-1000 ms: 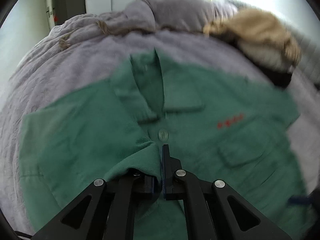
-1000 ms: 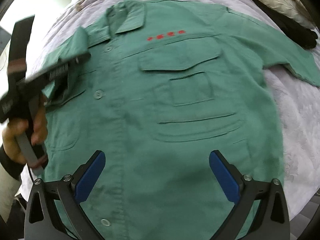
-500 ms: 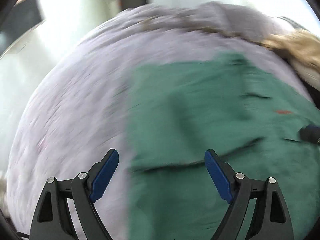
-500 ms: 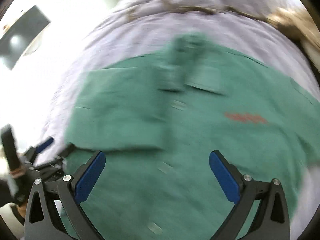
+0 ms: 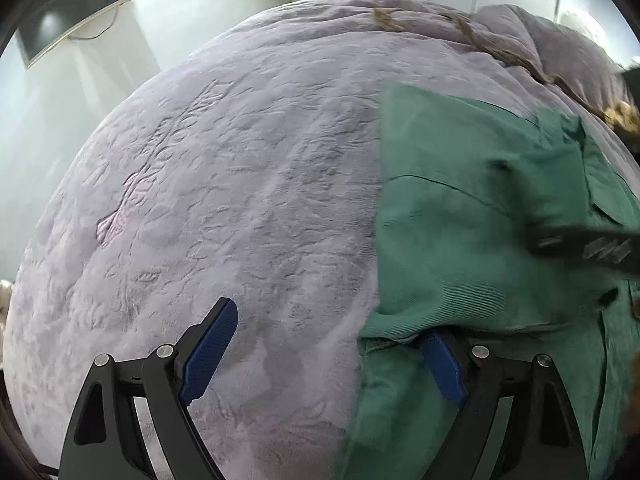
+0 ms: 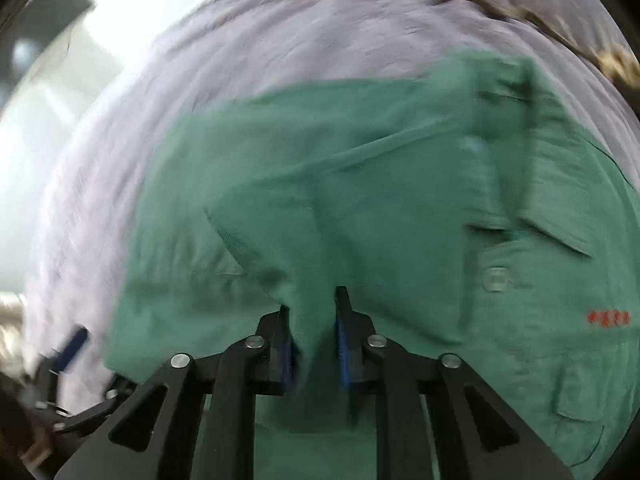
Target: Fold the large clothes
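one green shirt [image 6: 400, 200] – one blanket [image 5: 240, 200], apparently – two grippers

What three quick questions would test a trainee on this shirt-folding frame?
1. True or false: the left gripper is open, its right finger tucked under a fold of the green shirt.
2. What does the right gripper hold?
A. the lilac bedspread
B. a fold of the green shirt
C. nothing
3. Fill in: beside the shirt's button there is small ____ lettering.

Key: 1 true; 2 B; 3 red.
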A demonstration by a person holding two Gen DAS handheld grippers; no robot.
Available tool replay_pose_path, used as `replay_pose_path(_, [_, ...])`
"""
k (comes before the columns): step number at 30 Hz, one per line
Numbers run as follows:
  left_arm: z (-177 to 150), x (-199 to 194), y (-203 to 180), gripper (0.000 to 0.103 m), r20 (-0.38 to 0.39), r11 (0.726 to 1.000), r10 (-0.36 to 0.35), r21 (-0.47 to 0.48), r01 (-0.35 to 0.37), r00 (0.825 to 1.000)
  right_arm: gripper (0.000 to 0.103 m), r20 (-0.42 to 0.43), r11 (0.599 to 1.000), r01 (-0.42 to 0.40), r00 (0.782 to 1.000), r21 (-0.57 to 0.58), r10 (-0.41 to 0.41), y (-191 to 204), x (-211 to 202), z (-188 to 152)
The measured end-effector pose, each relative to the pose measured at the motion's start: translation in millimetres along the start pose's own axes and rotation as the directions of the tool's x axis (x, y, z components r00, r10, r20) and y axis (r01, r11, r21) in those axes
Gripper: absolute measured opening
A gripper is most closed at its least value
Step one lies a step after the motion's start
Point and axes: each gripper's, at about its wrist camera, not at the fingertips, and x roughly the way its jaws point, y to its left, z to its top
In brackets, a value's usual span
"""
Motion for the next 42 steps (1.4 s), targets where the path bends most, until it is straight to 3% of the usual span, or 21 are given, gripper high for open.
replay_pose_path(3, [2,0,4,0.089,0.014,1.000,0.014,-0.014,-0.014,1.000,0.019,0.120,0.995,-0.040,0.992,0.092,0.029,-54,-44,3])
replay_pose_path(6, [4,0,9,0.089,0.017,1.000,0.011,-0.022,-0.011,1.000,0.021,0.149,0.979,-0.030,0.989,0.201,-0.001,-115,-65,-3])
replay_pose_path(9, [4,1,13,0.089,0.023,1.000,0.015,-0.014,-0.015,1.000,0.031,0.104,0.910,-0.071,0.994,0.408,0.031,-197,-57,-23])
replay_pose_path(11, [8,5,15,0.089,0.016,1.000,0.004,-0.004,-0.004,1.000,0.030,0.065,0.872,-0.054,0.998,0.487,0.026,-227,-49,-36])
replay_pose_path(13, [10,4,19,0.089,0.002,1.000,-0.022,0.014,0.022,1.000,0.035,0.100,0.831,-0.135,0.990,0.539,0.096,-243,-52,-49])
replay_pose_path(15, [11,-2,20,0.089,-0.027,0.995,-0.053,0.087,0.055,0.998,0.067,0.122,0.817,-0.164,0.986,0.553,0.115,-249,-55,-56])
replay_pose_path(17, [9,-11,22,0.089,-0.056,0.983,-0.086,0.155,0.094,0.995,0.072,0.133,0.830,-0.166,0.985,0.532,0.112,-240,-68,-61])
replay_pose_path(20, [9,-37,33,0.089,-0.100,0.962,-0.161,0.204,0.179,0.982,0.072,0.163,0.822,-0.273,0.962,0.499,0.220,-214,-88,-79])
replay_pose_path(22, [20,-45,41,0.089,-0.103,0.960,-0.198,0.178,0.214,0.975,0.072,0.171,0.774,-0.398,0.916,0.492,0.363,-186,-84,-91])
replay_pose_path(26, [77,-19,36,0.089,-0.104,0.947,-0.290,0.111,0.301,0.951,0.072,0.099,0.688,-0.543,0.814,0.481,0.573,-105,-41,-100])
replay_pose_path(28, [99,8,24,0.089,-0.122,0.939,-0.321,0.090,0.332,0.939,0.072,0.064,0.662,-0.581,0.772,0.473,0.632,-58,-13,-98])
replay_pose_path(32, [130,61,-6,0.089,-0.210,0.918,-0.375,0.056,0.394,0.903,0.072,0.088,0.581,-0.654,0.697,0.485,0.712,5,21,-88])
replay_pose_path(34, [133,75,-20,0.088,-0.240,0.911,-0.379,0.072,0.405,0.894,0.072,0.103,0.567,-0.666,0.687,0.485,0.719,25,33,-82])
replay_pose_path(35, [134,80,-25,0.083,-0.251,0.909,-0.380,0.081,0.410,0.890,0.071,0.114,0.564,-0.667,0.689,0.488,0.716,32,39,-79])
replay_pose_path(36, [134,84,-31,0.073,-0.265,0.902,-0.386,0.091,0.421,0.884,0.063,0.138,0.551,-0.670,0.689,0.498,0.712,33,42,-78])
replay_pose_path(37, [133,85,-33,0.046,-0.273,0.898,-0.386,0.105,0.426,0.881,0.049,0.155,0.534,-0.668,0.688,0.518,0.709,33,47,-76])
replay_pose_path(38, [134,87,-35,0.020,-0.289,0.893,-0.390,0.112,0.436,0.874,0.008,0.142,0.521,-0.656,0.685,0.546,0.715,33,54,-74])
replay_pose_path(40, [142,87,-33,0.014,-0.310,0.885,-0.409,0.094,0.456,0.858,0.006,0.134,0.498,-0.655,0.670,0.568,0.730,34,61,-74])
replay_pose_path(41, [144,84,-31,0.009,-0.303,0.879,-0.414,0.111,0.463,0.858,0.005,0.131,0.513,-0.662,0.673,0.547,0.728,36,58,-72])
replay_pose_path(42, [146,79,-28,0.009,-0.284,0.876,-0.404,0.153,0.457,0.870,0.005,0.129,0.533,-0.668,0.678,0.519,0.724,39,55,-71])
